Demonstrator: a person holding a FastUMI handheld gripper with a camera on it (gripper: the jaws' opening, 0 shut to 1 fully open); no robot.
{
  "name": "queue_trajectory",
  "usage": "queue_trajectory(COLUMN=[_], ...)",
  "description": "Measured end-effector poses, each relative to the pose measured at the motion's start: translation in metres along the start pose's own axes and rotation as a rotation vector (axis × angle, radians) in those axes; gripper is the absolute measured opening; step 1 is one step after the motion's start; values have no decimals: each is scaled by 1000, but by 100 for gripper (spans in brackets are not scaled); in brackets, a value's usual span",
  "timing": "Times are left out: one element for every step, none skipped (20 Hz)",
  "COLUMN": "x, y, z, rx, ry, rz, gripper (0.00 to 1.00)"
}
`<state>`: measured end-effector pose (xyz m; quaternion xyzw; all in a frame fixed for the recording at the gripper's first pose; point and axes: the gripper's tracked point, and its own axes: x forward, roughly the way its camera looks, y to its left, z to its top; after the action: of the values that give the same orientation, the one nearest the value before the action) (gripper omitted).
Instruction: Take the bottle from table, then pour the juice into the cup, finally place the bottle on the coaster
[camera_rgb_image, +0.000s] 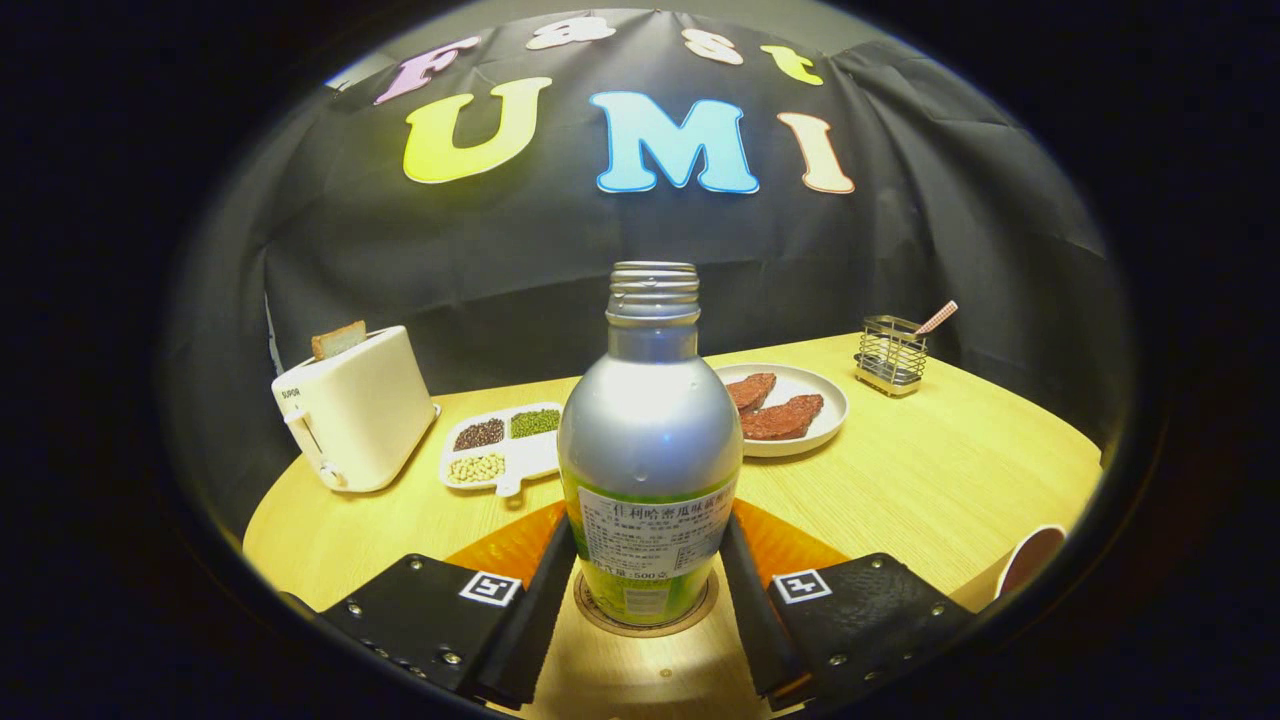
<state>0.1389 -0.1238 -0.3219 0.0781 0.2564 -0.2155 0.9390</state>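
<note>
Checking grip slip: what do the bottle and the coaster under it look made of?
Bottle: likely aluminium, matte silver sheen with a soft glare, threaded neck, paper-like label. Coaster: looks like wood or cork, brown ringed rim. Gripper fingers flank the bottle, seemingly touching it.

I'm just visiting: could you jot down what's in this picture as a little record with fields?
bottle: uncapped silver metal bottle, upright on round coaster
gripper: fingers flank bottle's base; actual contact unclear
cup: brown cup, beside right finger
table: round pale wooden table
beyond bottle: cream toaster, white divided bean tray, white plate of meat, wire holder

Uncapped silver bottle (650, 420) stands upright, seemingly on the round coaster (700, 608).
</note>
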Motion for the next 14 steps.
queue_trajectory(x=[0, 1, 1, 1, 1, -2, -4, -5, -7, -10, -14, -19, -27, -36], y=[0, 1, 3, 3, 6, 8, 8, 9, 8, 9, 10, 11, 12, 12], z=[1, 0, 1, -2, -3, -5, -4, -5, -5, -2, 1, 4, 8, 13], rx=[-14, -23, -28, -28, -29, -31, -37, -40, -44, -47, -47, -46, -48, -56], ry=[-9, -10, -9, -5, -1, 4, 6, 8, 11, 9, 5, 0, -3, -9], rz=[-4, -6, -3, 2, 8, 17, 24, 31, 35, 43, 53, 67, 83, 96], gripper=[78, 78, 78, 80, 80, 86, 92, 99, 99, 99, 99, 99, 99, 99])
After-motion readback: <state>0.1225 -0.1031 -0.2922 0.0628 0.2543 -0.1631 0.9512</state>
